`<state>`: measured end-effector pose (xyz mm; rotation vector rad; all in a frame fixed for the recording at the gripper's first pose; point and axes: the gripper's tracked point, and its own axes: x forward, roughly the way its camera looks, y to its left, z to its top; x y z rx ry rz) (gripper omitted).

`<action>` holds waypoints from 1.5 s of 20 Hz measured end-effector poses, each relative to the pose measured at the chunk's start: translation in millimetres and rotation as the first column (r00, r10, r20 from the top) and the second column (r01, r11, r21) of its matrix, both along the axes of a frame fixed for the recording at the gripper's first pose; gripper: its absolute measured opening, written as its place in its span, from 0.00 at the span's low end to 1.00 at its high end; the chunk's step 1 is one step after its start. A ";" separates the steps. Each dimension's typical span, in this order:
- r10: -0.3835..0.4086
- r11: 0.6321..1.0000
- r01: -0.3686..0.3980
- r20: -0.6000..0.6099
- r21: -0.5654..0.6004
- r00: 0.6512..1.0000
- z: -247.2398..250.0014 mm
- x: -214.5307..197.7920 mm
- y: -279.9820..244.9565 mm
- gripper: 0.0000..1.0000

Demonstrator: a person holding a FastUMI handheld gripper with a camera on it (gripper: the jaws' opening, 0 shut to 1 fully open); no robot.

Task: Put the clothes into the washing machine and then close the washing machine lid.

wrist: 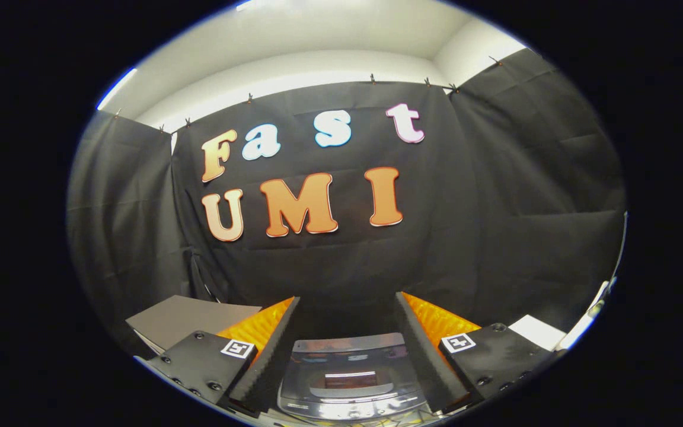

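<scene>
Gripper view: looks forward along the two fingers toward the black cloth wall (495, 196) of the booth.
Gripper (347, 308): spread wide, with a broad gap between the two fingers and nothing held in it.
Left finger (273, 344): dark ribbed pad on its inner face, orange body behind, black mount with a small square marker at its base.
Right finger (421, 344): same build, dark ribbed pad facing inward, orange body and marked black mount on its outer side.
Washing machine (350, 379): low between the two fingers, close below them, touching neither; its glossy grey lid lies flat and shut, with a darker window in the middle reflecting light.
Clothes: cannot tell where they are from this angle.
Grey flat panel (190, 317): outside the left finger, just beyond its mount.
White flat surface (534, 331): outside the right finger, beside its mount.
Wall and ceiling: black cloth hangs well beyond the fingertips, clipped along its top edge under a white ceiling (329, 41).
</scene>
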<state>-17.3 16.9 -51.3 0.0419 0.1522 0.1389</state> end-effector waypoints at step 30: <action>-0.003 1.000 0.005 0.060 -0.031 0.998 55.7 -73.1 -73.1 0.99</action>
